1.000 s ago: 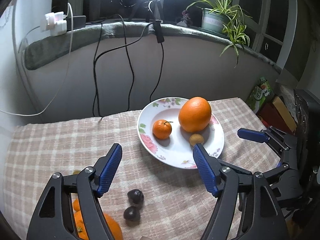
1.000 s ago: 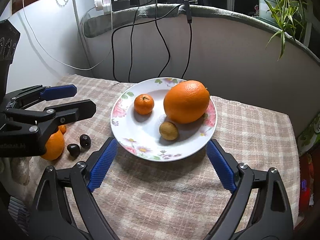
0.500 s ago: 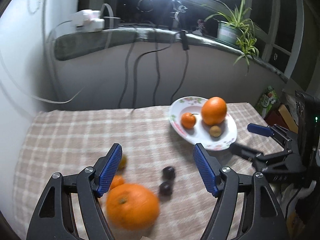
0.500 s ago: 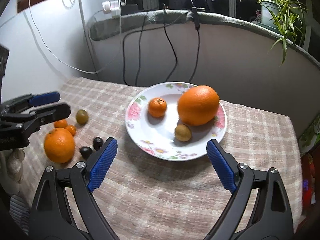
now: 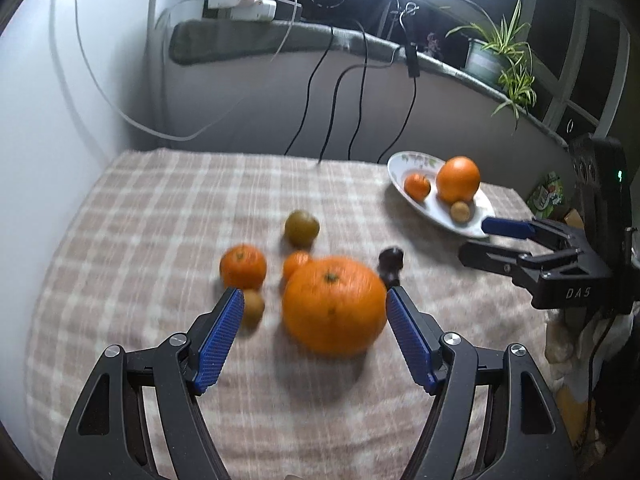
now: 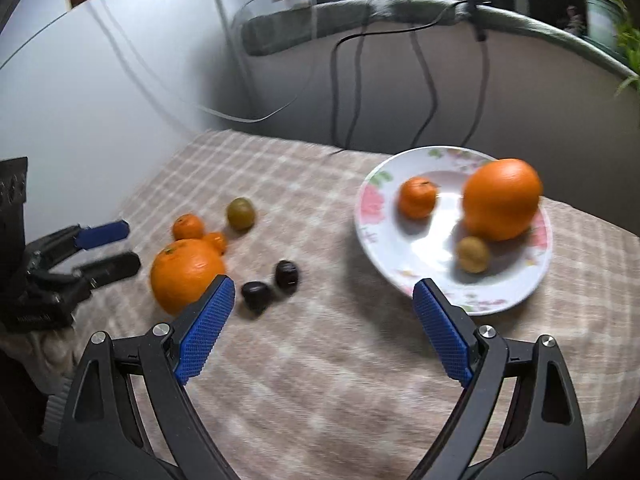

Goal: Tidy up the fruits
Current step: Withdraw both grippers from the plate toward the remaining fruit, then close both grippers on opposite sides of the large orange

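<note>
A large loose orange (image 5: 334,304) lies on the checked tablecloth (image 5: 160,208), between the open fingers of my left gripper (image 5: 314,326) and close to its right pad. Around it lie a mandarin (image 5: 243,266), a smaller mandarin (image 5: 295,264), a green-brown fruit (image 5: 301,228), a small brown fruit (image 5: 252,306) and dark fruits (image 5: 391,262). The floral plate (image 6: 424,268) holds a big orange (image 6: 502,200), a mandarin (image 6: 417,197) and a small brown fruit (image 6: 473,255). My right gripper (image 6: 320,330) is open and empty, in front of the plate and the two dark fruits (image 6: 272,286).
A grey ledge (image 5: 280,40) with a power strip and hanging black cables (image 5: 360,100) runs behind the table. A potted plant (image 5: 496,56) stands on it at the right. A white wall borders the left. Packages (image 5: 548,196) sit past the table's right edge.
My left gripper has swung left, from the plate to the loose fruits, and now straddles the large orange. My right gripper has turned left too, so the plate has shifted right in its view.
</note>
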